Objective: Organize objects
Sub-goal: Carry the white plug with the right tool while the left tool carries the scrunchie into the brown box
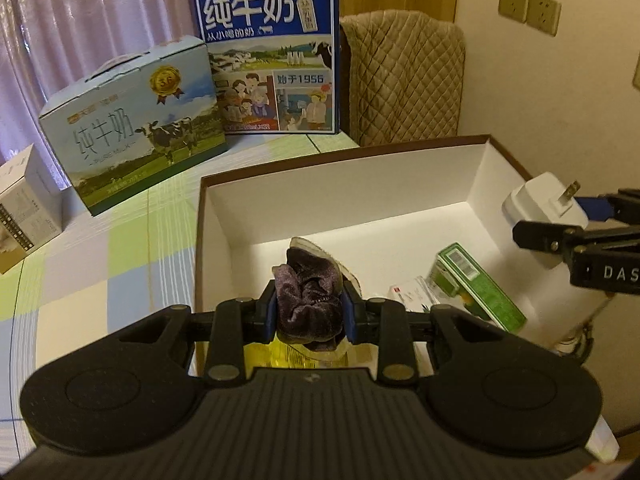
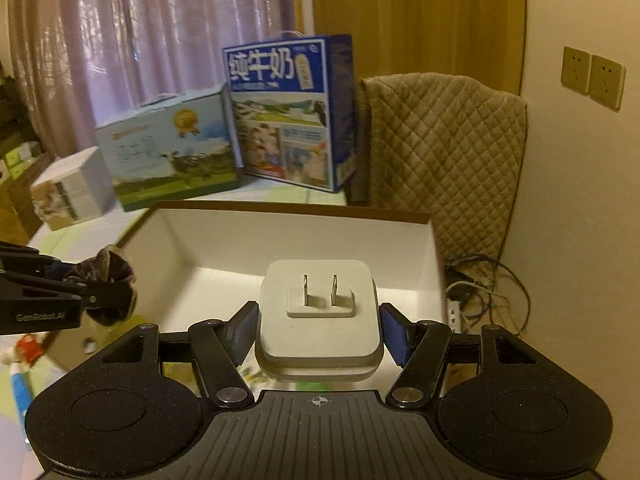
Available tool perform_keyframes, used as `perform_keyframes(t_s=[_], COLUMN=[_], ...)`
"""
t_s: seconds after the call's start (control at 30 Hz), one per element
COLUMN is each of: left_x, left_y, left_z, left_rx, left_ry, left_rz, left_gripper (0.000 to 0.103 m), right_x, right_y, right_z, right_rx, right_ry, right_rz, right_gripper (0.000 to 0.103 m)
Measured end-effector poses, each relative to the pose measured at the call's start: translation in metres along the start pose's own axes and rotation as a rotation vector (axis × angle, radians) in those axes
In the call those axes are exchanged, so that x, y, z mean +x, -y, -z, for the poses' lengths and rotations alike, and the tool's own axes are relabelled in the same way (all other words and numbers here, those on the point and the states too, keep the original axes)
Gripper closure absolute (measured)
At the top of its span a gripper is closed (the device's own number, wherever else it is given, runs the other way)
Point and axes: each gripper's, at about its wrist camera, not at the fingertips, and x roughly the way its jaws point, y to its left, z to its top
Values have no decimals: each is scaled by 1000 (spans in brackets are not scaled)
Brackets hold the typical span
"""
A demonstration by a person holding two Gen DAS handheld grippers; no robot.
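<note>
My left gripper is shut on a dark purple velvet scrunchie, held over the near end of a white open box with a brown rim. My right gripper is shut on a white plug adapter, prongs facing forward, above the same box. From the left wrist view the adapter and right gripper hang over the box's right side. From the right wrist view the scrunchie and left gripper sit at the left. A green carton and a small white card lie inside the box.
Two milk cartons stand behind the box on a checked tablecloth: a light blue one and a taller dark blue one. A small white box sits far left. A quilted chair back, cables and wall sockets are at the right.
</note>
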Motion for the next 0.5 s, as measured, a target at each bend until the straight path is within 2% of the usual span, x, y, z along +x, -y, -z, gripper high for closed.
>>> perform_keyframes(t_s=[0.2,0.5], left_x=[32,74], left_y=[7,15], left_z=[-13,-25], left_rx=[27,89], left_ry=[-32,-66], left_rz=[-20,-72], left_gripper=[76,76], right_x=[38,81], right_y=[14,17], right_z=[-9,-16], right_rx=[-13,-101], right_ry=[-49,-109], right_rz=[33,109], right_gripper=[42,42])
